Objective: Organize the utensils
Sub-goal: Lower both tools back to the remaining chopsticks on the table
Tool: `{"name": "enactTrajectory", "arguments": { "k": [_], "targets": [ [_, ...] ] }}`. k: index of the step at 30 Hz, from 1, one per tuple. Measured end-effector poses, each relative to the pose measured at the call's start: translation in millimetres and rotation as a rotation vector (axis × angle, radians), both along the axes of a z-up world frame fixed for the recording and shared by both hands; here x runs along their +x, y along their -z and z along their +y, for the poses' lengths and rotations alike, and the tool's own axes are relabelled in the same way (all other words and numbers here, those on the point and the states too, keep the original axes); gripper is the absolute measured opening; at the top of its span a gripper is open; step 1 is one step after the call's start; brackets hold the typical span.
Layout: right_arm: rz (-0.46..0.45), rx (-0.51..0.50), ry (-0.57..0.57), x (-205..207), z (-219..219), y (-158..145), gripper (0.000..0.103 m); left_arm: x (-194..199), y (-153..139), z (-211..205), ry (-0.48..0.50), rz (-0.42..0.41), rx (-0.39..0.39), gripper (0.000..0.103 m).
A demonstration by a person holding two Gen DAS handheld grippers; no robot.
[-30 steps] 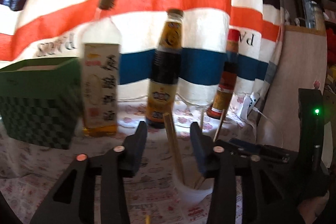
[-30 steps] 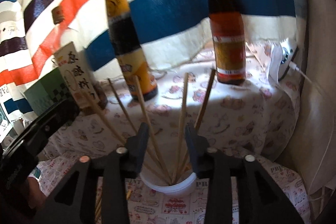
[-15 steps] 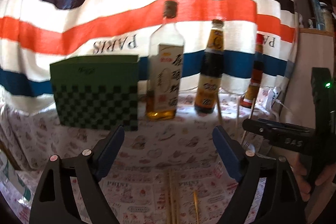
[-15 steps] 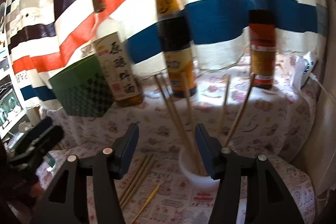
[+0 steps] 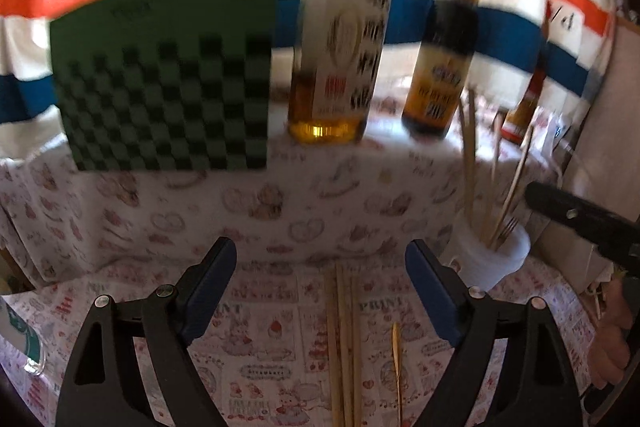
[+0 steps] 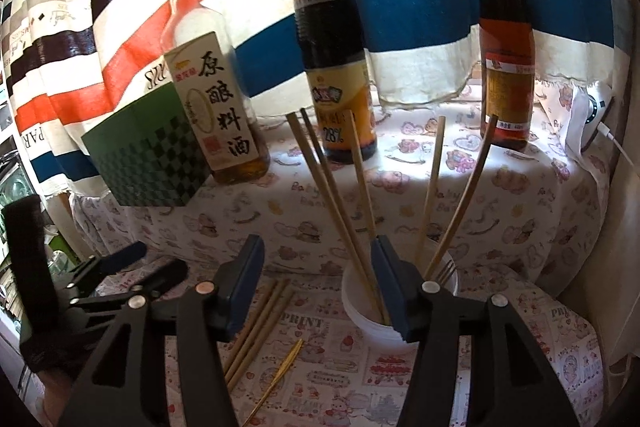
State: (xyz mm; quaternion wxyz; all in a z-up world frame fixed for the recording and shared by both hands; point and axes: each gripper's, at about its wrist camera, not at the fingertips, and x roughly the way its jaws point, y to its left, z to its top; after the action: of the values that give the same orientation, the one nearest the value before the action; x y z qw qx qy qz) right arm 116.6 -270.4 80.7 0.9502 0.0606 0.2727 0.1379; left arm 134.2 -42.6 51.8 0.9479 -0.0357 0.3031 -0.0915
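A white cup [image 6: 360, 309] stands on the printed tablecloth with several wooden chopsticks [image 6: 332, 195] and a fork leaning in it. My right gripper [image 6: 316, 251] is open just in front of the cup, with nothing pressed between its pads. Three loose chopsticks [image 5: 342, 331] lie side by side on the cloth, with a thin gold utensil [image 5: 396, 347] to their right. My left gripper [image 5: 320, 259] hangs wide open above them, empty. The cup [image 5: 494, 261] appears at the right of the left wrist view. In the right wrist view, the loose chopsticks [image 6: 260, 323] and gold utensil [image 6: 285, 367] lie left of the cup.
A green checkered box [image 5: 168, 87] stands at the back left. Beside it stand a cooking wine bottle [image 5: 340, 59], a dark sauce bottle [image 5: 444, 59] and a red-capped bottle [image 6: 506, 67], all before a striped cloth. A white charger with cable [image 6: 596, 111] lies by the right wall.
My left gripper opened wide, drew back left from the cup and tipped down over the loose chopsticks. My right gripper opened a little and backed off from the cup.
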Motion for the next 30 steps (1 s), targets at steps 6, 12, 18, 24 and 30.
{"name": "enactTrajectory", "arguments": {
  "k": [6,12,18,24,30],
  "targets": [
    [0.018,-0.007,0.026,6.3,-7.8,2.4,0.053,31.8,21.9,-6.7,0.027,0.152,-0.013,0.073],
    [0.037,-0.013,0.051,13.3,-15.3,6.2,0.053,57.3,43.8,-11.5,0.045,0.273,-0.040,0.053],
    [0.057,-0.020,0.060,18.1,-18.3,9.8,0.053,69.2,70.6,-23.6,0.059,0.349,0.000,0.040],
    [0.051,-0.023,0.065,16.4,-19.7,8.0,0.053,80.8,91.5,-28.6,0.039,0.392,0.022,0.032],
    [0.059,-0.024,0.072,18.5,-21.7,9.7,0.053,84.4,104.6,-35.0,0.044,0.409,0.026,0.030]
  ]
}}
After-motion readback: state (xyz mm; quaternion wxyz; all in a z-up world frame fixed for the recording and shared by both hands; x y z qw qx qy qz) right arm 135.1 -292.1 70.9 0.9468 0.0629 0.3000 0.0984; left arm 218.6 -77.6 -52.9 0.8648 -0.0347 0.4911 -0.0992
